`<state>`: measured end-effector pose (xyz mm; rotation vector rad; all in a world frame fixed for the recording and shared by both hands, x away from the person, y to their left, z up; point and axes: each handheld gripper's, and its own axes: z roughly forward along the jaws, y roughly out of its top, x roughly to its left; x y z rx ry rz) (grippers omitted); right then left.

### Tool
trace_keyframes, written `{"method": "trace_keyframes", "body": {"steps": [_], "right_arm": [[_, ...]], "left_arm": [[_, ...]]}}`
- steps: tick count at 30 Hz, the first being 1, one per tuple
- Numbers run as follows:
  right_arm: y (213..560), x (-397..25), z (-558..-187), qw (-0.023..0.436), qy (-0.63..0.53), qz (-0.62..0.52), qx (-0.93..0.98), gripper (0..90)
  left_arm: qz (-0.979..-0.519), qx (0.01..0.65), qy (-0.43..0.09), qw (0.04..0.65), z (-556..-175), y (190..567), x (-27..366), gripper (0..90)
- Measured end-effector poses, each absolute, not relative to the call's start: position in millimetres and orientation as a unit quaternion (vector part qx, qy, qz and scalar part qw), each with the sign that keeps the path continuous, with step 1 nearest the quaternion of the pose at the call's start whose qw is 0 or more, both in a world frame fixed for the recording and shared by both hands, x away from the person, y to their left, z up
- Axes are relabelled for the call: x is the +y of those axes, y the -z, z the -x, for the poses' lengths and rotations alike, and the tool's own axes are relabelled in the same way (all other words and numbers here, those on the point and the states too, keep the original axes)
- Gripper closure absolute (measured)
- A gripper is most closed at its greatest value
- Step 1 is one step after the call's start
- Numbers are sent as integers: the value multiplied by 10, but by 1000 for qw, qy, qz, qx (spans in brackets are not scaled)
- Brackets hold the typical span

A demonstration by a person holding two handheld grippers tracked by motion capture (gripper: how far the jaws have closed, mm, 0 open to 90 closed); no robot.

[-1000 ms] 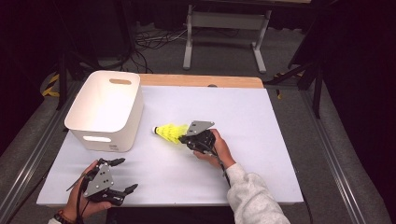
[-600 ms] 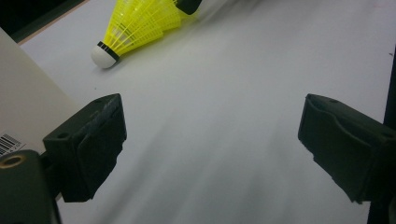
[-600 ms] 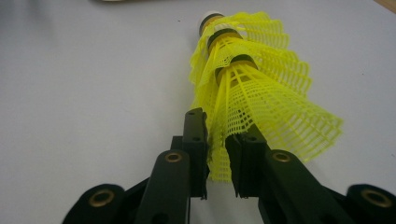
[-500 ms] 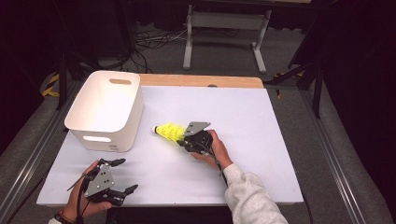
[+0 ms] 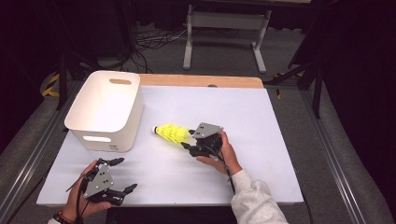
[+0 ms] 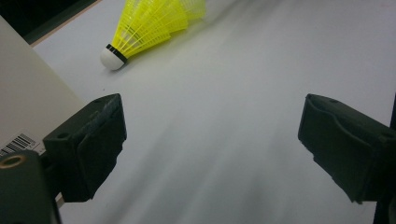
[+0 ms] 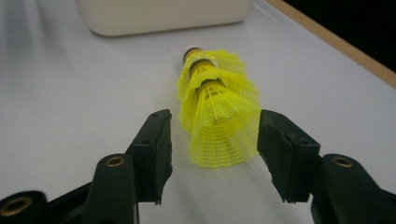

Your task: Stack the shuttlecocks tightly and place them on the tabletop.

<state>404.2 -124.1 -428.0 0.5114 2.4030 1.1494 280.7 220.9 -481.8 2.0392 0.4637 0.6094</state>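
Currently white desk [image 5: 261,140] carries a white bin [image 5: 105,109] at left. Yellow shuttlecock stack [image 5: 172,133] lies mid-desk beside it; right tongs [image 7: 212,140] spread, straddling its skirt end. Left tongs [image 5: 119,175] wide apart, near edge.

The shuttlecocks [image 7: 218,112] are bright yellow mesh with white tips and black bands. The bin [image 5: 106,108] and desk [image 5: 261,121] are white.

Your workspace: a dim room, grey carpet
Your white table [image 5: 280,121] has a wooden far edge; a grey stand [image 5: 224,28] and cables [image 5: 149,46] sit beyond
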Motion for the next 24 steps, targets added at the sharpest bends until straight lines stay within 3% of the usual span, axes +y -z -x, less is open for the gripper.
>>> {"method": "trace_keyframes", "body": {"steps": [9, 12, 24], "right_arm": [[3953, -1400, -3832, 252, -453, -171, 838, 366], [3897, -1442, -3744, 273, -446, -169, 835, 293], [3918, -1548, -3613, 304, -431, -185, 829, 164]], "left_arm": [[-827, 191, -253, 464, -2805, 4809, 2216, 90], [-827, 192, -253, 463, -2807, 4811, 2220, 92], [-824, 198, -260, 463, -2819, 4804, 2278, 91]]}}
